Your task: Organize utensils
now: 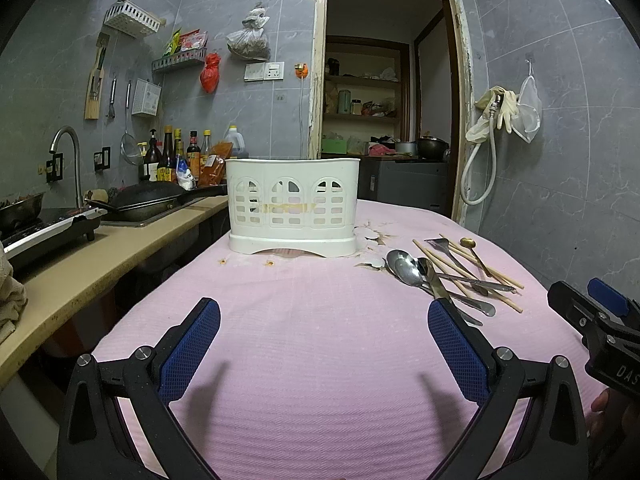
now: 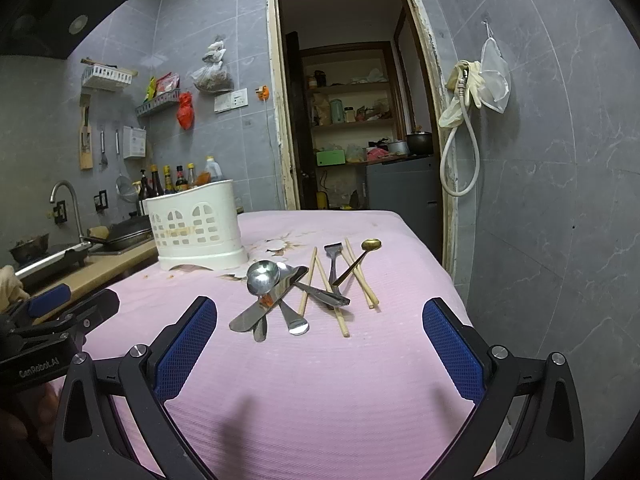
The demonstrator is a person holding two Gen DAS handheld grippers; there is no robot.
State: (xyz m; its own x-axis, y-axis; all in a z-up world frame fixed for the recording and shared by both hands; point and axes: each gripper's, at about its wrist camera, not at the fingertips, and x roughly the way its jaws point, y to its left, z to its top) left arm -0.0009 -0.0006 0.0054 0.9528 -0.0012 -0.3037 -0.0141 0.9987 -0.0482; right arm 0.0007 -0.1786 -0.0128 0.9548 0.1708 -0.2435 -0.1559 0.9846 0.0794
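A: Pink-clothed table [image 2: 320,380]; white slotted cutlery caddy [image 2: 196,226] upright near the far left corner, apparently empty, likely the destination.

B: Utensil pile [image 2: 304,288] toward the far right edge, loose and crossed, unsorted. Count: about three spoons, one gold spoon [image 2: 370,245], four chopsticks; overlaps make it uncertain.

A: Left gripper [image 1: 324,344], right gripper [image 2: 320,344]: jaws wide, nothing held, both hovering short of the pile.
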